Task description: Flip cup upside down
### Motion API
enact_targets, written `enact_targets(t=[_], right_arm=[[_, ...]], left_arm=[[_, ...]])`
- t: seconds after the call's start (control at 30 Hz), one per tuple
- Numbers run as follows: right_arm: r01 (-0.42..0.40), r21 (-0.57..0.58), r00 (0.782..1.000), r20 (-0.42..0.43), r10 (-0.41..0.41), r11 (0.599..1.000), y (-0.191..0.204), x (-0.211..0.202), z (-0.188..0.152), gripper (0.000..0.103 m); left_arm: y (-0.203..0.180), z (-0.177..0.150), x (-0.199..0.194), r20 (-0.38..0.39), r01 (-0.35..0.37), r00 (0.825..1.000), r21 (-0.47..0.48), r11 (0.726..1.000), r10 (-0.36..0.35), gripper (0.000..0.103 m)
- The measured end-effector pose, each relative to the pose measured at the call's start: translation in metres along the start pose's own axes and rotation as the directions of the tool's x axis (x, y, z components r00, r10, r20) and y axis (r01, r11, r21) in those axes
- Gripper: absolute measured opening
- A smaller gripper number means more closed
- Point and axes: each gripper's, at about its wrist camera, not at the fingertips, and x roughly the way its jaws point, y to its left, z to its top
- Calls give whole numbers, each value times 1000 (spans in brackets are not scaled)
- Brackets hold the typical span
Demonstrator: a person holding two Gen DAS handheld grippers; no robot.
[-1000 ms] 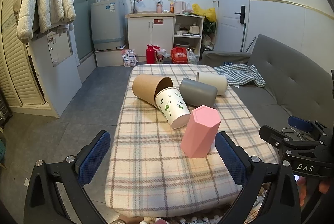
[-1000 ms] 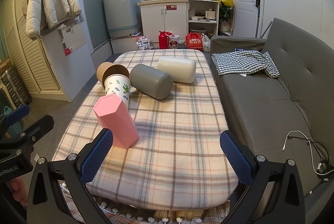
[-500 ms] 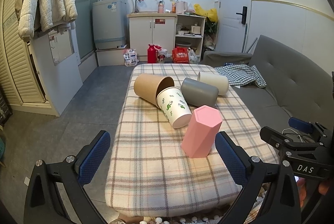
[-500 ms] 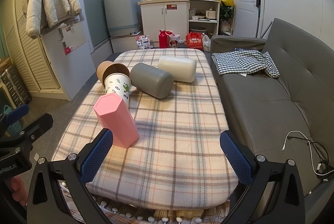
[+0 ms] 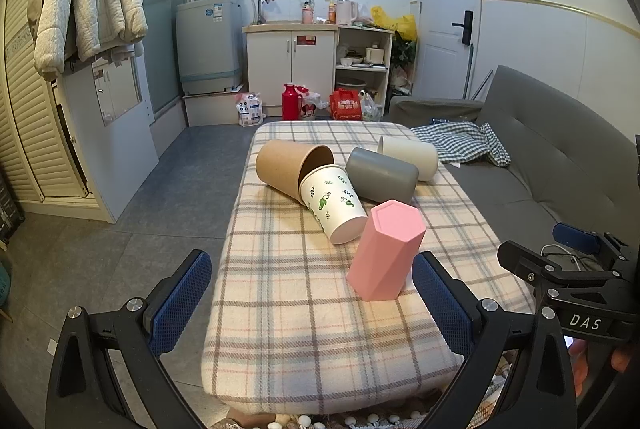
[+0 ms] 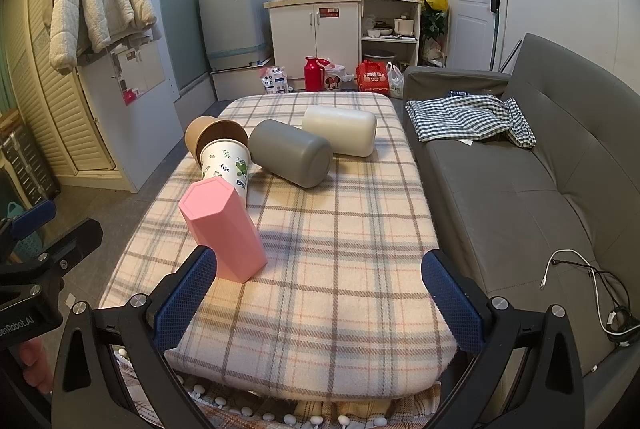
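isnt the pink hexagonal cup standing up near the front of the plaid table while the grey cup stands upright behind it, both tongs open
Not quite. The grey cup lies on its side, as the right wrist view shows. The rest holds: the pink hexagonal cup stands near the front of the plaid table, and both the left tongs and right tongs are open.

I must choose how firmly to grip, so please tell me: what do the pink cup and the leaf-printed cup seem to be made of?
The pink cup looks like hard plastic with a matte finish: crisp hexagonal facets, even colour, no gloss. The leaf-printed cup looks like thin paper: printed white wall, recessed base, partly nested in a brown kraft cup. Neither is certain from looks alone.
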Motion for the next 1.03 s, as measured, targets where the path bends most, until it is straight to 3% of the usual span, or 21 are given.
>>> enact_targets(t=[1.03], right_arm=[[0, -1, 1000, -10, 0, 1000, 2, 3, -2, 103]], left_arm=[[0, 0, 1, 3, -6, 1000, 1, 1000, 6, 103]])
